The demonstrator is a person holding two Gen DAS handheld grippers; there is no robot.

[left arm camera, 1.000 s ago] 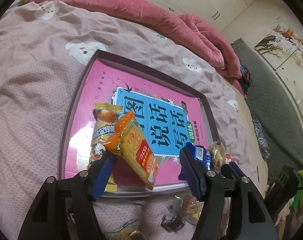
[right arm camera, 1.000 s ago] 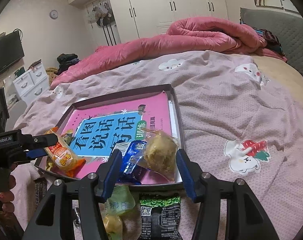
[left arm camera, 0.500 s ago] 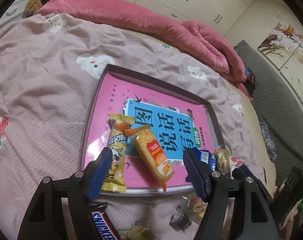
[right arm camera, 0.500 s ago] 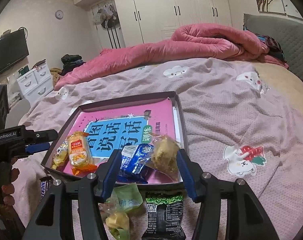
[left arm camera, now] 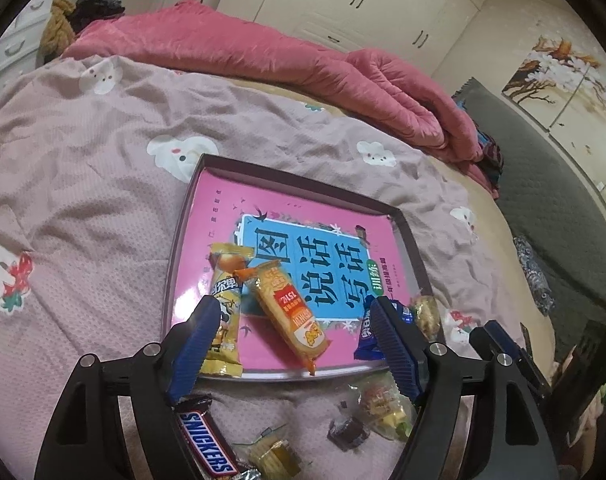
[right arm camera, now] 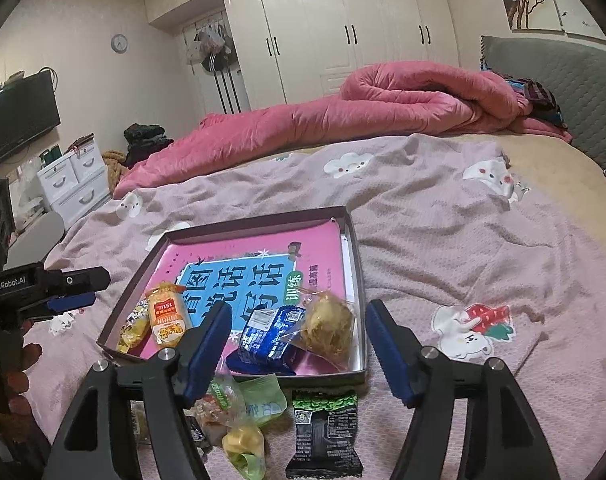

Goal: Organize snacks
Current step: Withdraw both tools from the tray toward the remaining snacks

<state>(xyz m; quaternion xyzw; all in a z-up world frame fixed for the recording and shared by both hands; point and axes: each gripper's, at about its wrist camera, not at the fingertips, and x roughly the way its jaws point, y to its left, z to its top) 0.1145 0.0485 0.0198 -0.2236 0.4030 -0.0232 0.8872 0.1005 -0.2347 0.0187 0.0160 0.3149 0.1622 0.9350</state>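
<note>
A dark shallow tray [left arm camera: 181, 216] lined with a pink book lies on the bed. Near its front edge, an orange snack packet [left arm camera: 289, 312] rests flat against a yellow packet [left arm camera: 223, 312]. My left gripper [left arm camera: 293, 306] hovers above them, its jaws opening and touching nothing. At the tray's front right corner sit a blue packet [right arm camera: 271, 334] and a clear bag of yellowish snack [right arm camera: 329, 326]. My right gripper [right arm camera: 299, 312] hangs over them, its jaws opening with nothing pressed between the pads. The left gripper [right arm camera: 97, 288] also shows at the right wrist view's left edge.
Loose snacks lie on the bedspread in front of the tray: a Snickers bar [left arm camera: 207, 444], a black packet [right arm camera: 325, 436], a green wrapper [right arm camera: 263, 398] and small candies [left arm camera: 347, 434]. A rolled pink duvet [right arm camera: 343, 120] lies beyond; a grey headboard [right arm camera: 563, 76] stands at right.
The orange packet has dropped from between the left jaws and lies flat in the tray. Both grippers have risen and drawn back, jaws wider. The clear bag stays in the tray.
</note>
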